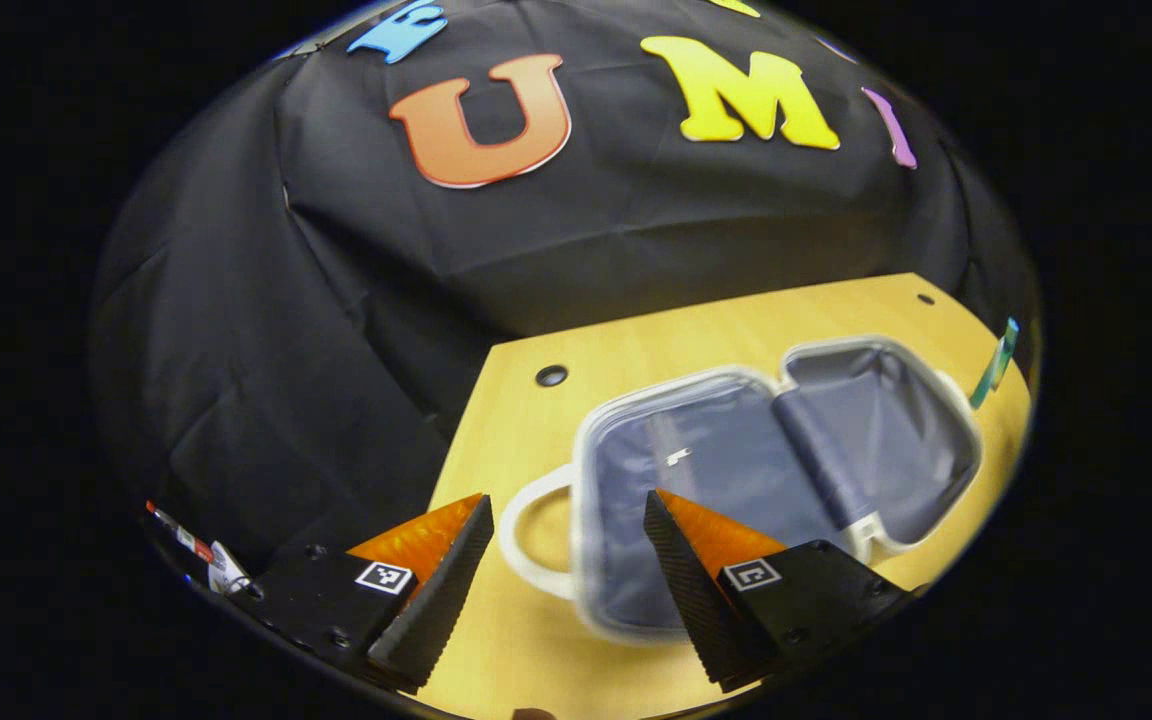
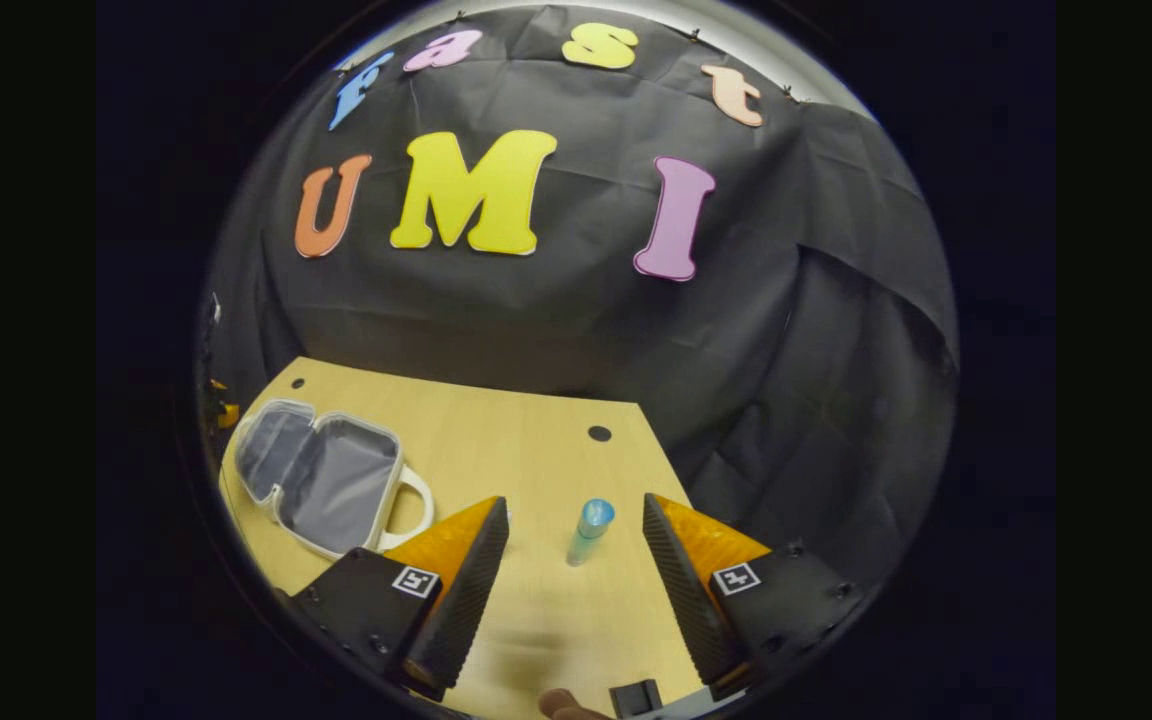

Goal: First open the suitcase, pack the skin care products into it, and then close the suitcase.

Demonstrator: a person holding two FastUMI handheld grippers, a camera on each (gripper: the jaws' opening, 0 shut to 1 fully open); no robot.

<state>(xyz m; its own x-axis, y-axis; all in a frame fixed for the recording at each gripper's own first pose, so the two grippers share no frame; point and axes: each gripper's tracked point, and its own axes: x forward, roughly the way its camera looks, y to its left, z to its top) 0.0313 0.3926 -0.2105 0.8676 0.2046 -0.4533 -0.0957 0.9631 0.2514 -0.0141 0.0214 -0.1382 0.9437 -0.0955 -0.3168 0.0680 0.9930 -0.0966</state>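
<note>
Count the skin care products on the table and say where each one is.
1: a blue tube stands upright on the table, ahead between the right gripper's fingers, outside the open suitcase. Others may be out of view.

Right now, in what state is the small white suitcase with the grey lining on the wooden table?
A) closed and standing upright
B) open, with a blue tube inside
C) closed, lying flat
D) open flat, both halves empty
D: the white suitcase lies open on the wooden table, both grey-lined halves bare, while the blue tube stands apart from it, between the right gripper's open fingers.

A pale wooden table carries an open white suitcase and an upright tube.
</note>
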